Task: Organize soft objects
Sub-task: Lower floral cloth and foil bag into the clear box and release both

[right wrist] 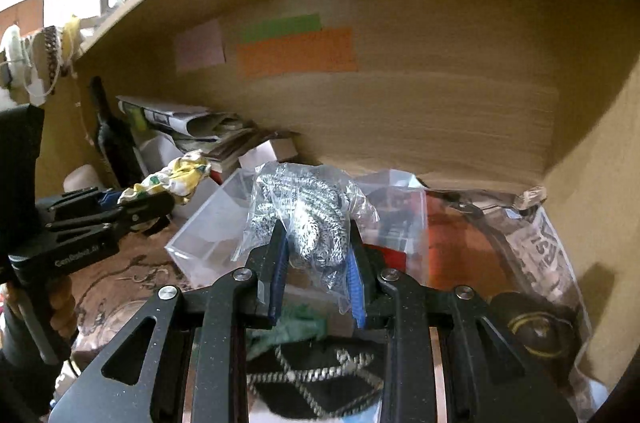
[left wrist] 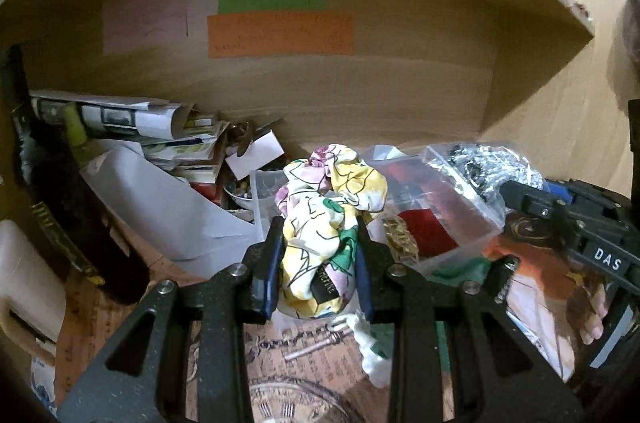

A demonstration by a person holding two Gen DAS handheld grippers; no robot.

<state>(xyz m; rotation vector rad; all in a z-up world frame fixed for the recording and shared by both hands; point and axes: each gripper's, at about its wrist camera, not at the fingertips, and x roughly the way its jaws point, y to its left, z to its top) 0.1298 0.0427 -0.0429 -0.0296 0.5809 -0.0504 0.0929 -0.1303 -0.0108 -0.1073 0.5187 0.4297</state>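
Gripping a crumpled floral cloth [left wrist: 320, 223], your left gripper [left wrist: 320, 263] has its blue-padded fingers [left wrist: 269, 275] pressed into both sides of the bundle. The fabric is thin and soft, white with yellow, pink and green flower outlines, and a black woven label shows near its lower end. It bulges above the fingertips in loose folds, held up in front of the clutter on the wooden shelf [left wrist: 360, 103].

Your right gripper [right wrist: 316, 259] is clamped on a bag [right wrist: 308, 219] of clear, crinkly plastic holding something knitted in a black-and-white fleck. The film wrinkles and catches the light around the soft lump inside, and a loose tail of it hangs down between the fingers. The bag sits just above a clear rigid box [right wrist: 208, 235] with straight walls.

In the right wrist view you can see the left gripper off to the left, the cloth [right wrist: 176, 179] sticking out of it as a twisted roll.

Behind both, the shelf back is matte wood grain with flat paper notes stuck on: an orange strip [left wrist: 280, 35], a green strip [left wrist: 272, 1] just above it and a pale pink sheet [left wrist: 144, 23] to the left. A stack of folded papers [left wrist: 152, 131] lies at the left end, its edges curled and uneven. At the right, a glossy printed plastic bag [right wrist: 540, 255] lies crumpled against the side wall.
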